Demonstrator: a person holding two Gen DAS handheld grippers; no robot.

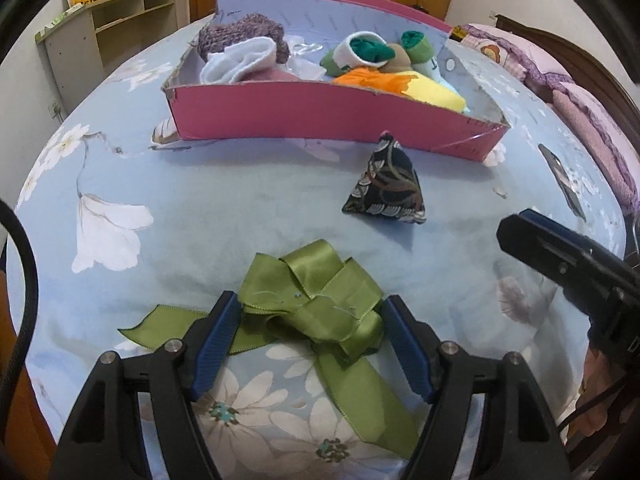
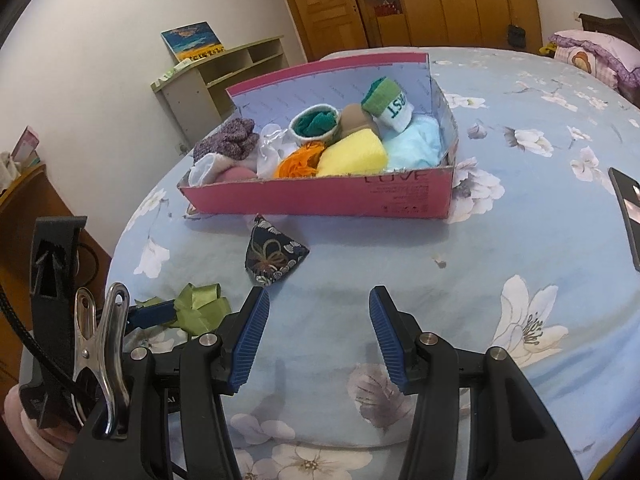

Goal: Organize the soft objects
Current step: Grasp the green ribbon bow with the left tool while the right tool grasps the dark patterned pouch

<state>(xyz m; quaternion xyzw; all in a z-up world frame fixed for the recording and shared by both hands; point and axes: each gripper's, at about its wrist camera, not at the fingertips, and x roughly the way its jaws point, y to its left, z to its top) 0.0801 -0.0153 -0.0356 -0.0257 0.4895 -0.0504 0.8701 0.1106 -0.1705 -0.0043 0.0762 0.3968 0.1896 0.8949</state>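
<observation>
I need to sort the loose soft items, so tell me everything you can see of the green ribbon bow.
The green ribbon bow is olive satin with stitched edges and a few loose threads, looped into a crumpled knot with flat tails trailing out. It lies on the floral bedsheet, outside the pink box. The left gripper straddles it, its fingers beside the loops; whether they press it is unclear.

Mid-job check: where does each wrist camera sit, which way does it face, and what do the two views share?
Left wrist view: sits on the left claw, looking steeply down at the green ribbon bow lying between its open fingers; the right claw shows at the right edge.
Right wrist view: sits on the right claw, open over bare floral bedsheet; the left claw's blue fingertip shows at lower left.
Shared: the bow, the dark embroidered pouch, and the pink box of socks beyond.
</observation>
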